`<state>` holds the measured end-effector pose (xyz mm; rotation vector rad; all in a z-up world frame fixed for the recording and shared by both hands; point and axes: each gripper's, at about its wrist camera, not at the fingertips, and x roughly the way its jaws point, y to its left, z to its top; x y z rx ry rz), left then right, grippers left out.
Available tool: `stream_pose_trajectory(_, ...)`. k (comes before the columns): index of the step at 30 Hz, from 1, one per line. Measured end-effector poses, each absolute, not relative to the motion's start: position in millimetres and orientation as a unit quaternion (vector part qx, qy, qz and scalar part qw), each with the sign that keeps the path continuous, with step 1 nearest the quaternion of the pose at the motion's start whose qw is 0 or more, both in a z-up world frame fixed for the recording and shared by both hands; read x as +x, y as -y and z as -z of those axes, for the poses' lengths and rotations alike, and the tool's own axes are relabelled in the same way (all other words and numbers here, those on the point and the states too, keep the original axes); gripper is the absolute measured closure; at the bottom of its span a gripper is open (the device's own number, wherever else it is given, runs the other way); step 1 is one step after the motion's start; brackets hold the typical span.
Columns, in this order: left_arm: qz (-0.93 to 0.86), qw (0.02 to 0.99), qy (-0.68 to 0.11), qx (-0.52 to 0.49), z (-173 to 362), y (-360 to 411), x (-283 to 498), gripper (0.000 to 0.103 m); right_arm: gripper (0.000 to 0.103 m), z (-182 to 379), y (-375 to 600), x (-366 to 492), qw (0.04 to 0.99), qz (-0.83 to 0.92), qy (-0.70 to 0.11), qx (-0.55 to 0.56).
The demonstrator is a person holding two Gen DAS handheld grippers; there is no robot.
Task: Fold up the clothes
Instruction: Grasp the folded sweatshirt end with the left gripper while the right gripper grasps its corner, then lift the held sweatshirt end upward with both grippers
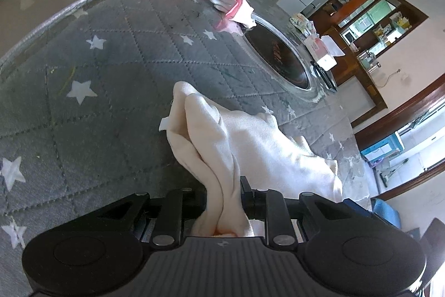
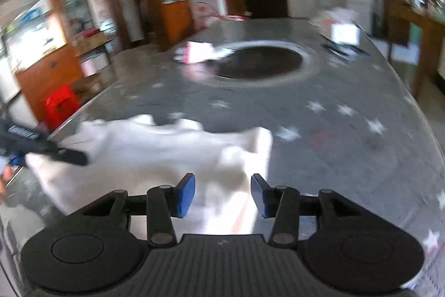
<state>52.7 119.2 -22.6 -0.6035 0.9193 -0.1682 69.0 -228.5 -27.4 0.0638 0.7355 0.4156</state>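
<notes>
A cream garment (image 1: 250, 146) lies bunched on the grey star-quilted table cover (image 1: 97, 91). My left gripper (image 1: 224, 199) is shut on a gathered fold of it, with cloth filling the space between the jaws. In the blurred right wrist view the same cream garment (image 2: 144, 149) spreads across the near left of the table cover (image 2: 333, 135). My right gripper (image 2: 223, 194) hovers over its near edge, its blue pads (image 2: 185, 195) apart with nothing pinched between them. The left gripper (image 2: 64, 155) shows as a dark bar at the garment's left edge.
A dark round inset (image 1: 278, 57) sits in the table's middle, with a small pink and white garment (image 1: 236, 9) at its rim. Papers and a box (image 1: 319, 46) lie beyond it. A red stool (image 2: 59, 105) stands beside the table; cabinets line the walls.
</notes>
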Motion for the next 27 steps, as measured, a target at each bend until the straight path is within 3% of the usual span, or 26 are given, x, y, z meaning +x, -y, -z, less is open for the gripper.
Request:
stream_pose_trajectory(2, 0.078, 0.851, -0.435, -0.282, 22.3, -117.9, 52.6, 0.080, 0.053, 33.3, 237.0, 74.5, 0.909, -0.199, -0.363, 0.052)
stream_pose_trajectory(6, 0.075, 0.856, -0.432, -0.273, 22.1, -115.0, 51.0, 0.080, 0.054, 38.3, 236.5, 82.0, 0.908, -0.208, -0.357, 0.070)
stream_pose_trajectory(8, 0.074, 0.859, -0.431, -0.268, 21.6, -113.4, 49.9, 0.080, 0.062, 38.8, 230.9, 84.1, 0.905, -0.219, -0.358, 0.073)
stream_pose_trajectory(9, 0.074, 0.860, -0.430, -0.265, 21.3, -112.9, 49.3, 0.081, 0.076, 39.1, 227.6, 84.3, 0.903, -0.225, -0.359, 0.072)
stream_pose_trajectory(10, 0.073, 0.861, -0.430, -0.261, 20.8, -111.8, 48.9, 0.081, 0.082, 39.4, 224.9, 84.2, 0.902, -0.228, -0.361, 0.069)
stream_pose_trajectory(13, 0.065, 0.868, -0.430, -0.241, 17.1, -106.8, 48.4, 0.082, 0.090, 36.3, 223.2, 80.6, 0.904, -0.230, -0.354, 0.065)
stream_pose_trajectory(27, 0.112, 0.905, -0.389, -0.134, -28.9, -52.1, 45.3, 0.085, 0.092, -21.3, 244.9, 48.8, 0.937, -0.210, -0.276, 0.046)
